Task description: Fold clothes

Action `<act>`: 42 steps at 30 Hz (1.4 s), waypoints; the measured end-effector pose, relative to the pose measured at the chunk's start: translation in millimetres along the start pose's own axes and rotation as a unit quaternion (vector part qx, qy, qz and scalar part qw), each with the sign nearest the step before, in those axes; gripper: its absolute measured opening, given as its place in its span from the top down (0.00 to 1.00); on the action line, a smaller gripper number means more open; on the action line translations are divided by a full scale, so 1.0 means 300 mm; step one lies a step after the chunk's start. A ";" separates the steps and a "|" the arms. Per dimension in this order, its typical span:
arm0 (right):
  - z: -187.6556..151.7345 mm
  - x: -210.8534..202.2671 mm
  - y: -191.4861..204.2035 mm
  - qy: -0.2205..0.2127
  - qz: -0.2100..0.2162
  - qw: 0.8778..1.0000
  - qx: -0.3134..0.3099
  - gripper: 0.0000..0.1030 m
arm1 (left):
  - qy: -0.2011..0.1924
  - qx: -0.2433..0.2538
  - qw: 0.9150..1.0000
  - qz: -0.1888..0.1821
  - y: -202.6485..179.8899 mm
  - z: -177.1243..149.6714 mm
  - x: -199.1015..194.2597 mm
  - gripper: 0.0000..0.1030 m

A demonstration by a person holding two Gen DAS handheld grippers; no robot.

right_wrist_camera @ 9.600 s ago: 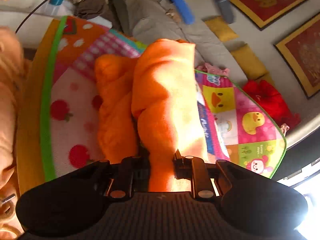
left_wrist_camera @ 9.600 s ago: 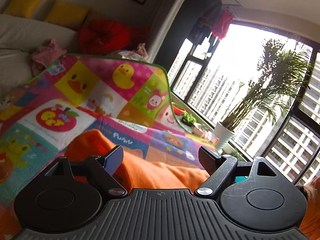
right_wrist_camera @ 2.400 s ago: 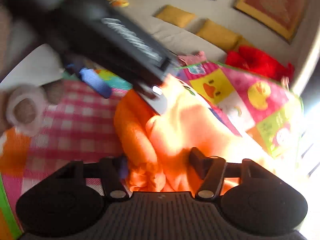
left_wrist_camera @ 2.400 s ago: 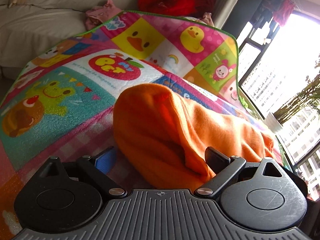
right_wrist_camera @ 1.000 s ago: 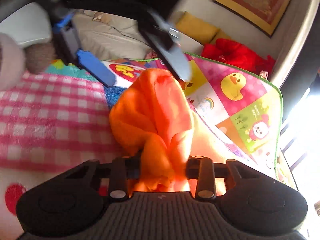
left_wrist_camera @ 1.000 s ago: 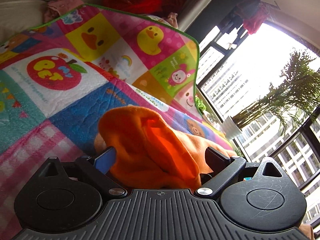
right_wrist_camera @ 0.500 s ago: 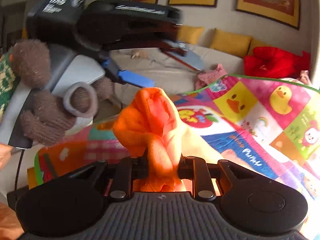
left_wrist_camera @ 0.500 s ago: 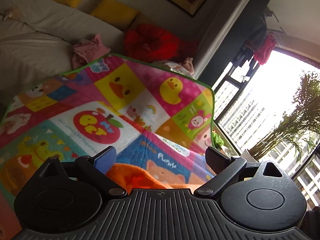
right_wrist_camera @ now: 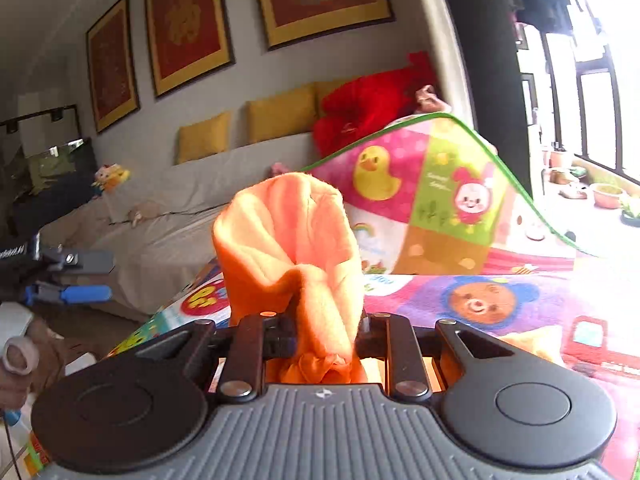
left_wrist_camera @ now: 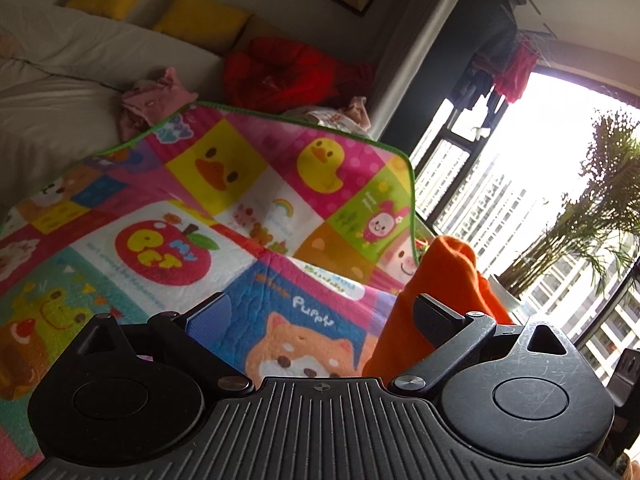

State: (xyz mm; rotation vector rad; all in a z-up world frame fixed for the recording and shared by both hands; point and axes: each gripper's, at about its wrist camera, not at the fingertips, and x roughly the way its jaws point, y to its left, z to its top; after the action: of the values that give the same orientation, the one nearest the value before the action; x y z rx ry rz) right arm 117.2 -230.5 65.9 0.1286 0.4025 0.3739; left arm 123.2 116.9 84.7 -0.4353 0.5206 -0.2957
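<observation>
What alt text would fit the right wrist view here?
The right claw is shut on a bunched orange garment, which stands up above its fingers. Behind it lie a bright cartoon mat and a pale sofa with yellow cushions; the left claw shows at the left edge.

I see the bunched orange fleece garment [right_wrist_camera: 288,248] above the near edge of the patchwork cartoon play mat [left_wrist_camera: 224,216]; behind the mat's far edge runs the grey cloth-covered sofa [left_wrist_camera: 52,92], a crumpled red garment [left_wrist_camera: 280,72] at its right end.
</observation>
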 end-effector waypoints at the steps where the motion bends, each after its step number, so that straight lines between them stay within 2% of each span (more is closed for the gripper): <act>1: -0.002 0.017 -0.046 -0.003 -0.016 1.000 0.004 0.79 | 0.010 0.005 1.000 -0.001 -0.015 -0.011 0.026 0.03; 3: -0.012 0.044 -0.142 -0.001 -0.049 0.998 0.025 0.79 | 0.035 0.016 0.999 -0.006 -0.050 -0.037 0.087 0.03; 7: -0.088 -0.004 -0.321 -0.004 -0.095 0.988 0.117 0.79 | 0.083 0.045 0.995 -0.018 -0.137 -0.096 0.214 0.03; 10: -0.158 -0.062 -0.366 -0.009 -0.111 0.987 0.119 0.79 | 0.114 0.067 0.991 -0.035 -0.216 -0.135 0.312 0.03; 13: -0.218 -0.106 -0.403 0.005 -0.114 0.983 0.141 0.79 | 0.141 0.086 0.985 -0.051 -0.302 -0.170 0.407 0.03; 20: -0.296 -0.240 -0.456 0.021 -0.129 0.980 0.148 0.79 | 0.185 0.124 0.971 -0.089 -0.472 -0.266 0.535 0.03; 21: -0.302 -0.253 -0.462 0.020 -0.144 0.979 0.142 0.78 | 0.191 0.131 0.969 -0.089 -0.492 -0.283 0.550 0.03; 23: -0.315 -0.276 -0.474 0.017 -0.175 0.976 0.130 0.64 | 0.195 0.152 0.966 -0.081 -0.527 -0.316 0.570 0.03; 24: -0.318 -0.283 -0.475 0.014 -0.196 0.973 0.118 0.48 | 0.192 0.164 0.965 -0.074 -0.542 -0.330 0.576 0.03; 25: -0.320 -0.285 -0.479 0.014 -0.209 0.972 0.109 0.41 | 0.189 0.171 0.965 -0.070 -0.550 -0.335 0.577 0.03; 28: -0.322 -0.252 -0.514 0.041 -0.189 0.974 0.117 0.39 | 0.184 0.180 0.964 -0.064 -0.561 -0.342 0.577 0.03; 33: -0.318 -0.178 -0.578 0.076 -0.097 0.976 0.179 0.38 | 0.181 0.166 0.968 -0.055 -0.518 -0.329 0.561 0.03; 38: -0.313 -0.114 -0.542 0.093 -0.056 0.973 0.202 0.37 | 0.184 0.124 0.974 -0.051 -0.429 -0.320 0.550 0.03; 42: -0.293 -0.031 -0.445 0.112 -0.030 0.975 0.189 0.37 | 0.178 0.073 0.980 -0.054 -0.323 -0.294 0.526 0.03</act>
State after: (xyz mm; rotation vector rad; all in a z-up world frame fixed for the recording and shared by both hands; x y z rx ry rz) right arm 117.8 -353.1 -37.1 0.4474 0.6985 0.2492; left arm 191.2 -55.4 -3.7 -0.2671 0.8204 -0.5180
